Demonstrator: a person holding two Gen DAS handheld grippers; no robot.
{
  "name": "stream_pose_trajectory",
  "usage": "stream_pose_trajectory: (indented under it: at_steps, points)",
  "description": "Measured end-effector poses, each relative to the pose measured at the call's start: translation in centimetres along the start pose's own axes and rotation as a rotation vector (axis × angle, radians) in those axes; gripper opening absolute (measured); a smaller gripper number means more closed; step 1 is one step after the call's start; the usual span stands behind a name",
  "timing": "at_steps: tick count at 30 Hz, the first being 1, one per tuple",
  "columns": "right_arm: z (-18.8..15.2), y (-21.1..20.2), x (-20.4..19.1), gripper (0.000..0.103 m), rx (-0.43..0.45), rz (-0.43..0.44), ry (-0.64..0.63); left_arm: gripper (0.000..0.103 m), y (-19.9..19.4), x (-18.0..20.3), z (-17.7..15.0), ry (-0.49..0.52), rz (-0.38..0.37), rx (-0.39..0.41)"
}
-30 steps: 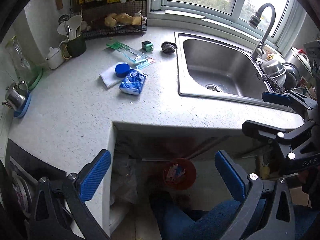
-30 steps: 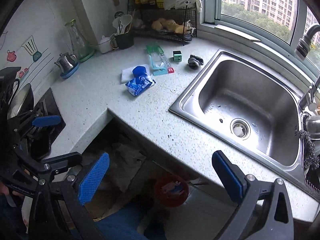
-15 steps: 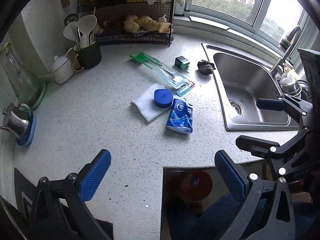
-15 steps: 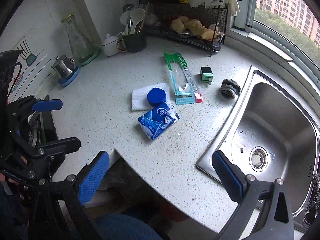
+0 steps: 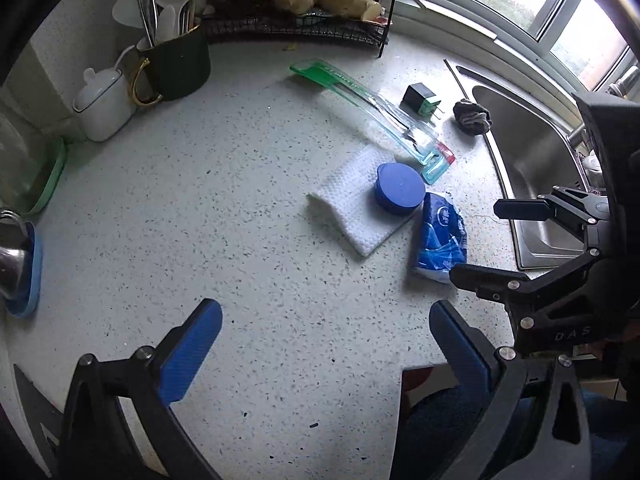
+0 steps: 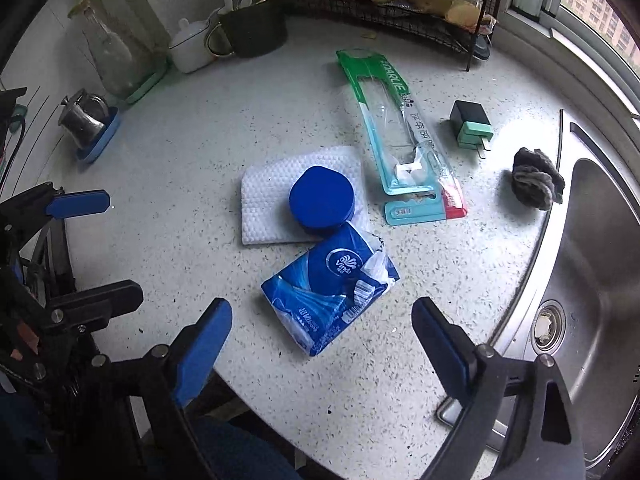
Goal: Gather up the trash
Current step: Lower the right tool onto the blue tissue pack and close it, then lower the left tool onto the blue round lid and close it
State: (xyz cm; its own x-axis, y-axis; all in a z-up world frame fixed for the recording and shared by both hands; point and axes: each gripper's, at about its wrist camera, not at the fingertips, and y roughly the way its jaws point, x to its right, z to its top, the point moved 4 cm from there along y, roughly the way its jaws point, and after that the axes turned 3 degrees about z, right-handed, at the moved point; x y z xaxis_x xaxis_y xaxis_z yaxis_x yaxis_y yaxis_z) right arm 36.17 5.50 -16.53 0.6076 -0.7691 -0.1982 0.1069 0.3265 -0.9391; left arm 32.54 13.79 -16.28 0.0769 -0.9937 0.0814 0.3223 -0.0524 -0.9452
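While closing wide blue jaws on nothing, right gripper (image 6: 322,340) above blue tissue packet (image 6: 330,290), centre frame, beside blue lid (image 6: 322,200) on napkin (image 6: 264,196). Left gripper (image 5: 326,340) open, empty.

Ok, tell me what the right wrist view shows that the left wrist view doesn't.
Only the right wrist view shows the round sink drain and the clear glass carafe. Only the left shows the window panes with buildings outside. Both share the crumpled blue tissue packet, round blue lid on the white paper towel, and green toothbrush packaging.
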Motion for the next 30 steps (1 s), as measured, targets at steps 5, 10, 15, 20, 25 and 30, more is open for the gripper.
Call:
stream_pose_trajectory:
  at_steps: [5, 10, 15, 20, 25, 30]
  points:
    - [0.7, 2.2, 0.6, 0.089, -0.056, -0.001, 0.039, 0.103, 1.7, -0.6, 0.6, 0.019, 0.004, -0.034]
    - [0.8, 3.7, 0.7, 0.085, -0.097, -0.016, 0.068, 0.103, 2.5, -0.5, 0.9, 0.052, 0.002, -0.050]
    - [1.1, 3.9, 0.0, 0.083, -0.099, -0.039, 0.042, 0.103, 2.8, -0.6, 0.9, 0.043, -0.025, -0.046]
    - [1.2, 3.9, -0.9, 0.072, -0.095, -0.058, 0.003, 0.103, 2.9, -0.9, 0.4, 0.024, -0.022, -0.053]
    - [0.2, 3.4, -1.7, 0.054, -0.082, -0.039, -0.006, 0.103, 2.5, -0.6, -0.2, 0.026, -0.017, -0.049]
    - [-1.5, 2.7, -2.1, 0.040, -0.058, -0.008, 0.004, 0.103, 2.2, 0.4, -0.2, 0.040, -0.017, -0.043]
